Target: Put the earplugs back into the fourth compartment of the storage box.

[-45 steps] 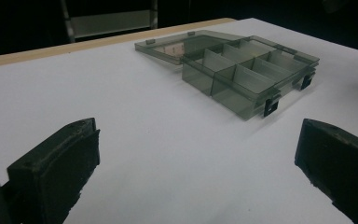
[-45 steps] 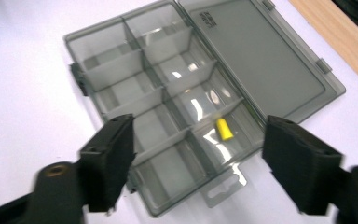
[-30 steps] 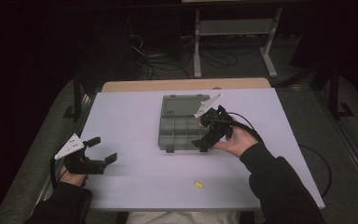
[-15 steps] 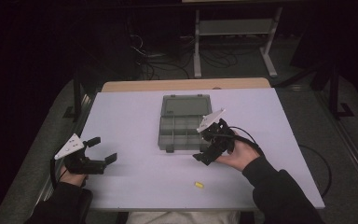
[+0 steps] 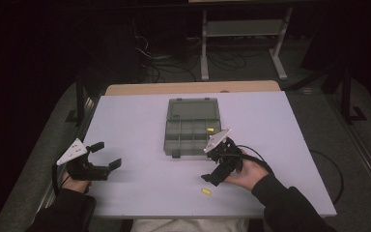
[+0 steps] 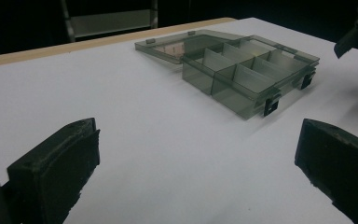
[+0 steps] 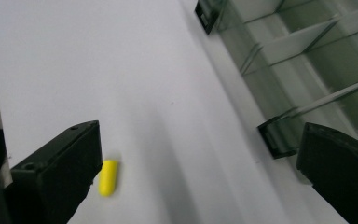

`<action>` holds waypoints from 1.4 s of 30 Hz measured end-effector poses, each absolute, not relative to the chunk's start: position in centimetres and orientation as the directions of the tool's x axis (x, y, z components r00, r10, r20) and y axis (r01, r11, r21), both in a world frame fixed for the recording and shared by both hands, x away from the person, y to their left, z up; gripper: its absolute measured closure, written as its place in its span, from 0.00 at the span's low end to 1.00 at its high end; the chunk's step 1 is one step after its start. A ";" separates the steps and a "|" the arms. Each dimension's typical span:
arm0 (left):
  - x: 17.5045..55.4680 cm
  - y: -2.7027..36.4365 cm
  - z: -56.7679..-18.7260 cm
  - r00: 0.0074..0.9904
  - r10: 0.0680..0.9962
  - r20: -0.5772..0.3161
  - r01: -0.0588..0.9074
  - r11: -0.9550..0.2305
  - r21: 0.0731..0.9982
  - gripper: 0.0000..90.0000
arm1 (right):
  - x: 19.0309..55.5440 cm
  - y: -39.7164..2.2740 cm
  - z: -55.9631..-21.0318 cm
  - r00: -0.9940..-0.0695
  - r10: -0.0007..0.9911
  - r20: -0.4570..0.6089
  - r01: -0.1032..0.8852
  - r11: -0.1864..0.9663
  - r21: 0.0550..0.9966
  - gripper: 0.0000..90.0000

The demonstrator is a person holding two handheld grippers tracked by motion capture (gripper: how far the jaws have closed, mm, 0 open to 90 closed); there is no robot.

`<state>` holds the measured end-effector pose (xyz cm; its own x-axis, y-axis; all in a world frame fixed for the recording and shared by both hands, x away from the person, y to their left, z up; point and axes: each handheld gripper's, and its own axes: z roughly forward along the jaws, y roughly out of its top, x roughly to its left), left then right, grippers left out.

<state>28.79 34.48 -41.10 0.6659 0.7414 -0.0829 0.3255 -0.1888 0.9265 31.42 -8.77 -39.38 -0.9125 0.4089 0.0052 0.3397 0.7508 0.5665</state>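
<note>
A smoky grey compartment box (image 5: 188,137) lies open at the table's middle, its lid (image 5: 193,108) flat behind it. One small yellow piece (image 5: 210,129) rests in a right-hand compartment. Another yellow piece (image 5: 205,192) lies on the white table near the front edge. My right gripper (image 5: 216,166) hovers open just in front of the box, right above that loose piece. In the right gripper view the yellow piece (image 7: 108,177) sits by the left jaw and the box (image 7: 307,70) fills the upper right. My left gripper (image 5: 107,154) rests open and empty at the table's left.
The white table (image 5: 140,121) has a wooden strip (image 5: 188,88) along its far edge. A metal stand (image 5: 241,29) and cables lie on the dark floor beyond. In the left gripper view the box (image 6: 251,70) stands ahead to the right.
My right gripper has pulled back from over the box toward the table's near edge, down to the loose yellow piece. The left gripper has stayed put.
</note>
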 end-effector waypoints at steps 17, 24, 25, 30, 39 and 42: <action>28.8 34.4 -41.1 0.667 0.740 -0.081 0.324 -0.191 0.927 0.00 | 29.2 -8.5 -41.7 -0.937 0.339 0.077 0.328 0.788 0.521 0.10; 28.8 34.4 -41.1 0.668 0.740 -0.080 0.323 -0.191 0.927 0.00 | 28.6 -8.4 -42.3 -0.949 0.304 0.087 0.306 0.810 0.501 0.21; 28.8 34.4 -41.1 0.668 0.740 -0.080 0.323 -0.192 0.927 0.00 | 28.5 -8.3 -42.4 -0.949 0.301 0.089 0.304 0.811 0.499 0.23; 28.8 34.4 -41.1 0.669 0.739 -0.080 0.323 -0.192 0.927 0.00 | 28.1 -7.9 -42.4 -0.957 0.278 0.077 0.278 0.818 0.503 0.36; 28.8 34.4 -41.1 0.669 0.739 -0.080 0.324 -0.193 0.926 0.00 | 27.5 -7.3 -42.5 -0.970 0.236 0.055 0.231 0.833 0.503 0.67; 28.8 34.4 -41.1 0.669 0.739 -0.079 0.324 -0.194 0.926 0.00 | 27.4 -7.2 -42.5 -0.972 0.231 0.045 0.223 0.842 0.492 0.79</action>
<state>28.78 34.43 -41.08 0.6693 0.7387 -0.0792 0.3238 -0.1941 0.9260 27.41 -7.15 -42.51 -0.9719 0.2310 0.0449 0.2228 0.8416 0.4921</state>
